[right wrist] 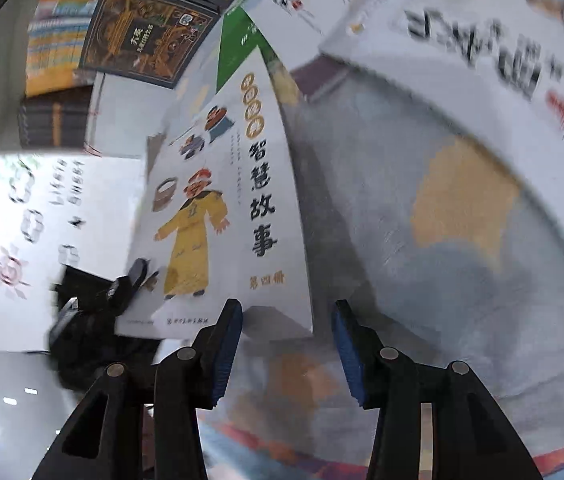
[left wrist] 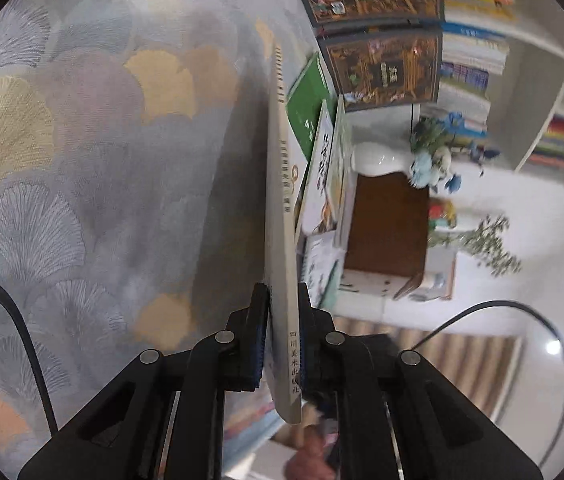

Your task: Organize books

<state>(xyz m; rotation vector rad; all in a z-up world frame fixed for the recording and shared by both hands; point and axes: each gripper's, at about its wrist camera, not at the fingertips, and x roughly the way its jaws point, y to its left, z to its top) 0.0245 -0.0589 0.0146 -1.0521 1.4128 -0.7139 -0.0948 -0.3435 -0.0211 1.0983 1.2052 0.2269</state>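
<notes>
My left gripper (left wrist: 284, 300) is shut on a thin pale book (left wrist: 280, 216), held upright on edge by its spine over the leaf-patterned cloth (left wrist: 102, 160). In the right wrist view the same book (right wrist: 222, 208) shows its white cover with a yellow-robed figure, and the left gripper (right wrist: 122, 284) clamps its lower left edge. My right gripper (right wrist: 287, 312) is open and empty, just below that book's bottom edge. A green book (left wrist: 308, 100) and other white books (left wrist: 322, 184) lean beyond it.
Two dark ornate books (left wrist: 386, 68) stand at the back. A white vase with blue flowers (left wrist: 382, 160) and a brown box (left wrist: 386, 224) sit right of the books. Bookshelves (left wrist: 522, 60) fill the far right. A large white book (right wrist: 482, 60) lies at the upper right.
</notes>
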